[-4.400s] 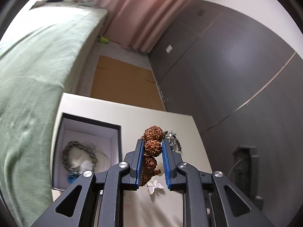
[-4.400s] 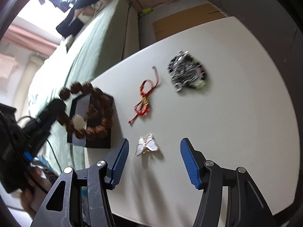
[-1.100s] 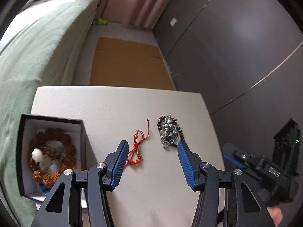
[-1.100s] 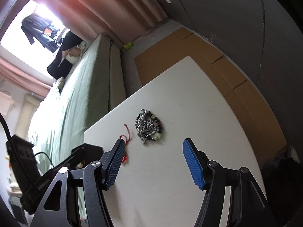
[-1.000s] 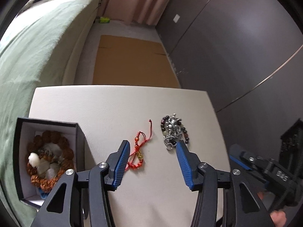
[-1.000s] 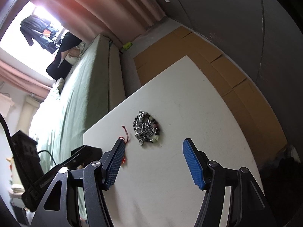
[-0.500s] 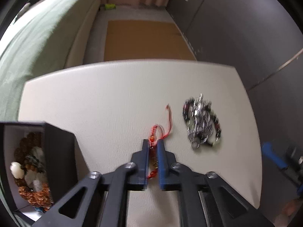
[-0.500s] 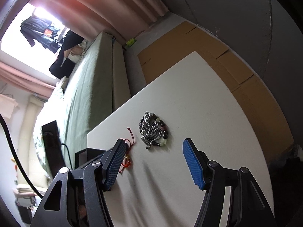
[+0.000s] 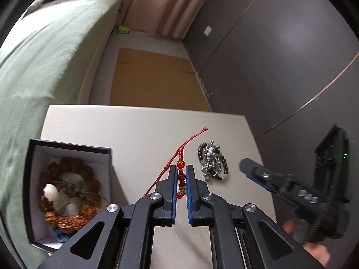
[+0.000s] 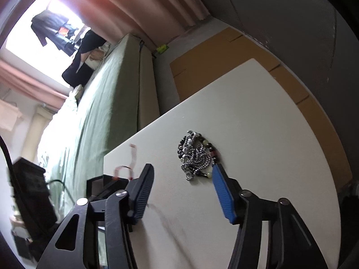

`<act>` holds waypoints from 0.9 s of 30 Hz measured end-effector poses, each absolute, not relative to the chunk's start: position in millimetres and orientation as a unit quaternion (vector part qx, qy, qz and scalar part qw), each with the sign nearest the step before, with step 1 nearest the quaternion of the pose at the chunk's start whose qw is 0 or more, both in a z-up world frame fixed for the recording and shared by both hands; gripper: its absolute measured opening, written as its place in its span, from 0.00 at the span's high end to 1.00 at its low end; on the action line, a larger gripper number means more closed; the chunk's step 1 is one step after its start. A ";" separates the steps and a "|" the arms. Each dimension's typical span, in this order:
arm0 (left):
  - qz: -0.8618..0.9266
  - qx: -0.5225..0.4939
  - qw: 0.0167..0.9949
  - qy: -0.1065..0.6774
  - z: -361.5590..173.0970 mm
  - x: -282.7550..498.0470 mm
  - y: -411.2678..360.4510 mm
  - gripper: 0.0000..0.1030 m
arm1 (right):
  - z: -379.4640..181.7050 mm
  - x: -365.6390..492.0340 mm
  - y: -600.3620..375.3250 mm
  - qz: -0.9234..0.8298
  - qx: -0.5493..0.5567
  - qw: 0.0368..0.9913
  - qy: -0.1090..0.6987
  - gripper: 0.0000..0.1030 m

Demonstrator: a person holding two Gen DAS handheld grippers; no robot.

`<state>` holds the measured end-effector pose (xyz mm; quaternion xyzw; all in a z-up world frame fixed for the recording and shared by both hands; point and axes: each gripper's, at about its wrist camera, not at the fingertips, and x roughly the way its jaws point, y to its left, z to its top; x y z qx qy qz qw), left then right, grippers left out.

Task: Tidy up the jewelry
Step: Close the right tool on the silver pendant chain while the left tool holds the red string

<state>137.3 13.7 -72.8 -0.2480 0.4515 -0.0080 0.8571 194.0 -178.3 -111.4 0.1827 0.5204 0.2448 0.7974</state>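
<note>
1. As seen from the left wrist, held a red knotted-cord bracelet, strung with orange-red beads and a small gold charm, between the blue pads of the left gripper. Had just closed the jaws to a narrow gap on those beads.
2. Saw the bracelet's thin red tail reaching toward the far side over the pale rectangular table, and a loop of cord trailing to the near left of the fingers. Could not tell whether any cord touched the tabletop.
3. Found a black square box with a white lining at the near left of the table, left of the left gripper. Inside, made out a ring of rough brown seed beads around pale stones.
4. Noted a dark beaded bracelet heaped with silver chain lying flat on the table, just right of the held red cord and apart from it.
5. From the right wrist, pointed the right gripper down at that dark beaded bracelet. Had just been narrowing the jaws, yet stood them fairly wide, with the bracelet on the table between them.
6. Set the right blue pad just beside the bracelet's near right edge. Could not tell whether touching.
7. Caught the red cord only as a blur at the left table edge.
8. Glimpsed a person's hand at the near right.
</note>
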 end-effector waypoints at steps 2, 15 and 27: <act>-0.009 -0.257 0.859 0.443 -68.9 133.8 20.4 0.93 | -111.4 194.8 -172.8 0.245 0.175 0.803 0.513 0.51; 0.006 -0.307 0.865 0.397 -45.8 112.3 69.8 0.93 | -130.8 197.4 -131.7 0.215 0.108 0.849 0.470 0.52; 0.011 -0.317 0.863 0.394 -42.6 104.2 82.6 0.93 | -137.5 196.4 -115.4 0.160 0.007 0.874 0.458 0.69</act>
